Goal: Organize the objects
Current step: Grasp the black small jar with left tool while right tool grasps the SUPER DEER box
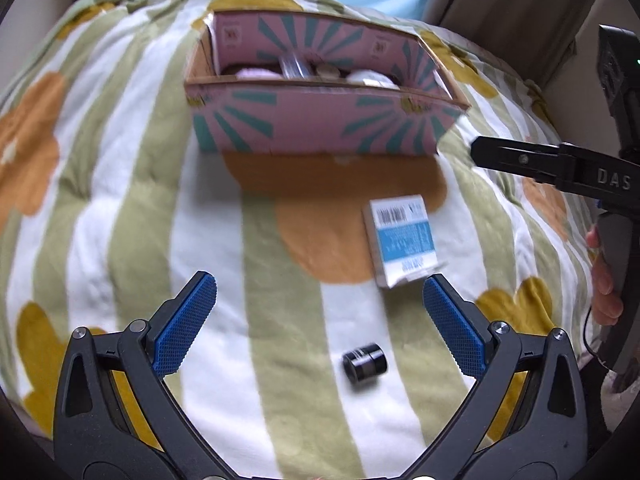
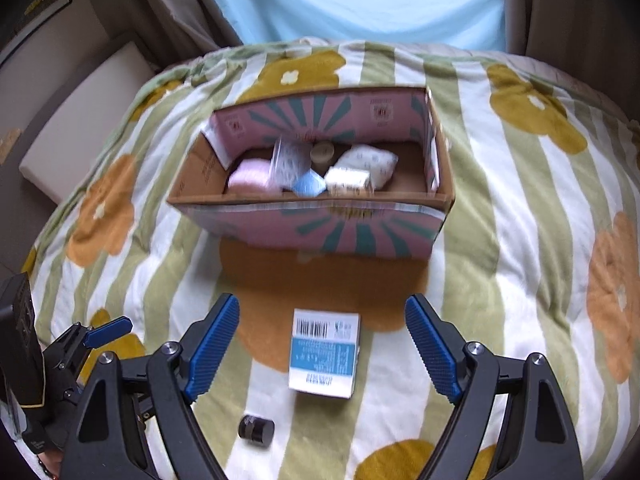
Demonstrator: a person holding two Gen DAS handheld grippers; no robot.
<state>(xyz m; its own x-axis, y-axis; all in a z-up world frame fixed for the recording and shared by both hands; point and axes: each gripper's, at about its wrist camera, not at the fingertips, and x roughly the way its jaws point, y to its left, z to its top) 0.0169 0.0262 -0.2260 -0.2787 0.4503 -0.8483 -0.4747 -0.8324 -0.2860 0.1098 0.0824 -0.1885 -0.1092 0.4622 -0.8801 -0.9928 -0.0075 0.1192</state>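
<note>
A pink and teal cardboard box (image 2: 332, 236) stands open on the flowered blanket and holds several small packets; it also shows in the left wrist view (image 1: 320, 124). In front of it lie a white and blue carton (image 2: 325, 354), also in the left wrist view (image 1: 402, 240), and a small black jar (image 2: 256, 431) on its side, also in the left wrist view (image 1: 366, 362). My left gripper (image 1: 320, 296) is open and empty, above the jar. My right gripper (image 2: 322, 320) is open and empty, with the carton between its fingers below it.
The green-striped blanket (image 2: 500, 240) with orange and yellow flowers covers a rounded surface that falls away on all sides. A person in a light blue shirt (image 2: 360, 0) sits behind the box. A beige cushion (image 2: 80, 120) lies at the left.
</note>
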